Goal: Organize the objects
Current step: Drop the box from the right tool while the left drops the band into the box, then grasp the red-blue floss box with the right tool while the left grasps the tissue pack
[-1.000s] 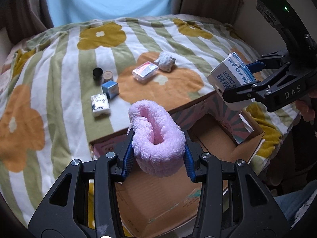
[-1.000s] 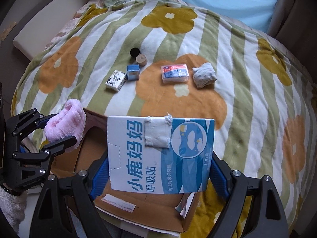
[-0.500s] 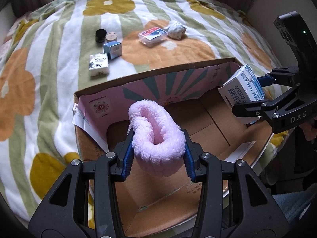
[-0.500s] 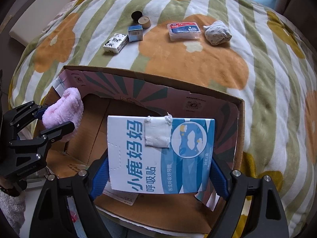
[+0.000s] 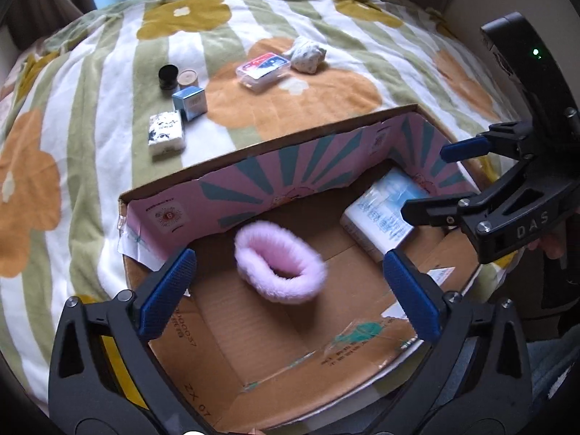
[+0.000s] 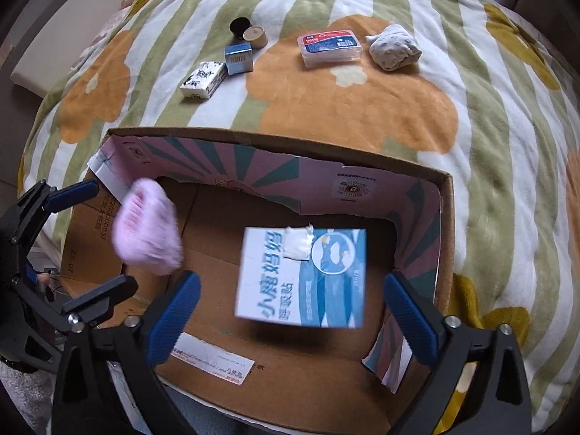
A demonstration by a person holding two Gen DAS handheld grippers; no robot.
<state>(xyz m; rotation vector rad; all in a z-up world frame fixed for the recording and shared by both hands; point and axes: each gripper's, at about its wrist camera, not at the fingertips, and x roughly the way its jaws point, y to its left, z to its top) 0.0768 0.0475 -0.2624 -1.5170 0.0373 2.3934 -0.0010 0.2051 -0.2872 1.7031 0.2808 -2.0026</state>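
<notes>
A pink fluffy ring (image 5: pixel 281 262) is blurred inside the open cardboard box (image 5: pixel 275 166), below my open left gripper (image 5: pixel 288 290). It also shows in the right wrist view (image 6: pixel 146 228). A blue-and-white carton (image 6: pixel 302 277) is blurred inside the box (image 6: pixel 444 217), below my open right gripper (image 6: pixel 291 311). The carton shows in the left wrist view (image 5: pixel 380 217) at the box's right end, with the right gripper (image 5: pixel 431 181) above it. The left gripper (image 6: pixel 90 239) is at the left edge of the right wrist view.
On the flowered blanket (image 5: pixel 326 83) beyond the box lie a black-and-white tissue pack (image 5: pixel 165 132), a small blue box (image 5: pixel 189 102), a black jar (image 5: pixel 168 76), a tan round tin (image 5: pixel 187 79), a clear plastic case (image 5: pixel 263 70) and a rolled grey cloth (image 5: pixel 307 56).
Both grippers have opened. The pink ring and the carton have left the jaws and dropped into the box.
</notes>
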